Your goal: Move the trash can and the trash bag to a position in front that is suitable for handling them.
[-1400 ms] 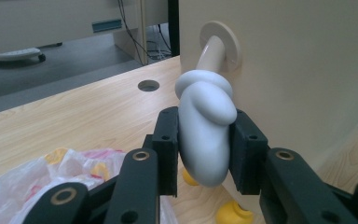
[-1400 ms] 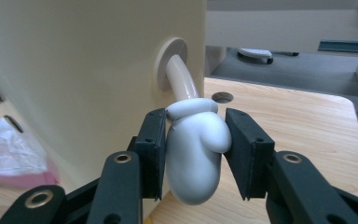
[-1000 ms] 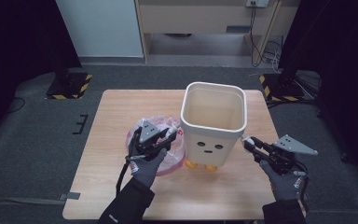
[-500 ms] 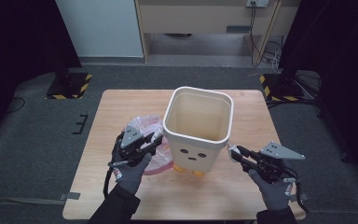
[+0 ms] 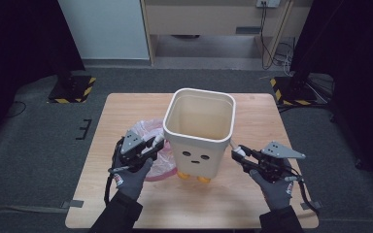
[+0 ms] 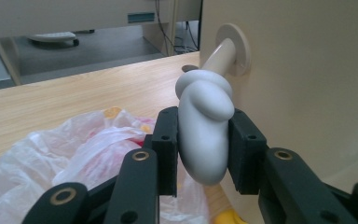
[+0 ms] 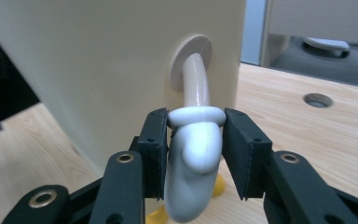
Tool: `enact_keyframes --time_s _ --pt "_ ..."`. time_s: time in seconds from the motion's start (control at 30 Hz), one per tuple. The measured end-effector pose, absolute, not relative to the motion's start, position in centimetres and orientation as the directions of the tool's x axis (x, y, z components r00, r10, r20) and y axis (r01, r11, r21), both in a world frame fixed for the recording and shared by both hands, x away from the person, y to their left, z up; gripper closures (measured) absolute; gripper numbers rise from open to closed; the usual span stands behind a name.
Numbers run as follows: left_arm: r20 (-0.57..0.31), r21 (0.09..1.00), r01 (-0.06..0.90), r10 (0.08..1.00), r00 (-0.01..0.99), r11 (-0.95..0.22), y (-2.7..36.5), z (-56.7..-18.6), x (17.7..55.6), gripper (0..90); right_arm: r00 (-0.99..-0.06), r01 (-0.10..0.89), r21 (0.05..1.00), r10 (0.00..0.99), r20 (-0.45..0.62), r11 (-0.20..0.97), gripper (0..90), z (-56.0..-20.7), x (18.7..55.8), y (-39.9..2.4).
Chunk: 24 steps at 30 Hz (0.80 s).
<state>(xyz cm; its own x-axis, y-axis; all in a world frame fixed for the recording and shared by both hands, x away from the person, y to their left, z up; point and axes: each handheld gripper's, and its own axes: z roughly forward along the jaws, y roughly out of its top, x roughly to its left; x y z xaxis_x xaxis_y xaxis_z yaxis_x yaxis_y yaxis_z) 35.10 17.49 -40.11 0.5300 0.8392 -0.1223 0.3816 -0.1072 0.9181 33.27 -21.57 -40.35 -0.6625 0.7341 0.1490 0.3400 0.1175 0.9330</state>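
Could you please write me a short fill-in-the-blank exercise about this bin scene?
1. The cream bin has a face and small ____ feet.
2. The left gripper is shut on the bin's white ____-shaped handle.
3. The pink plastic bag lies on the bin's ____ side in the high view.
4. The bin stands on a ____ table.

Missing words: yellow; hand; left; wooden

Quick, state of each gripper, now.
Left gripper: shut on the bin's left mitten hand.
Right gripper: jaws have just been opening; bin's right mitten hand between them, right pad apart from it.
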Motion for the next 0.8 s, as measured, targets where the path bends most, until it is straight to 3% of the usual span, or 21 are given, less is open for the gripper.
enact_keyframes --time_s 0.47,0.67,0.8 --pt "-0.169 0.912 0.404 0.831 0.530 -0.072 18.5 -39.3 34.9 67.5 -0.652 0.423 0.899 0.726 0.219 0.109 61.8 -40.1 31.0 -20.2" --pt "-0.187 0.918 0.394 0.822 0.537 -0.049 18.9 -39.9 34.7 66.5 -0.669 0.407 0.907 0.713 0.211 0.113 61.3 -40.2 30.9 -20.0" --pt "-0.138 0.925 0.368 0.824 0.549 -0.090 20.2 -40.4 34.1 52.8 -0.686 0.352 0.930 0.704 0.183 0.101 52.2 -40.1 30.9 -20.5"
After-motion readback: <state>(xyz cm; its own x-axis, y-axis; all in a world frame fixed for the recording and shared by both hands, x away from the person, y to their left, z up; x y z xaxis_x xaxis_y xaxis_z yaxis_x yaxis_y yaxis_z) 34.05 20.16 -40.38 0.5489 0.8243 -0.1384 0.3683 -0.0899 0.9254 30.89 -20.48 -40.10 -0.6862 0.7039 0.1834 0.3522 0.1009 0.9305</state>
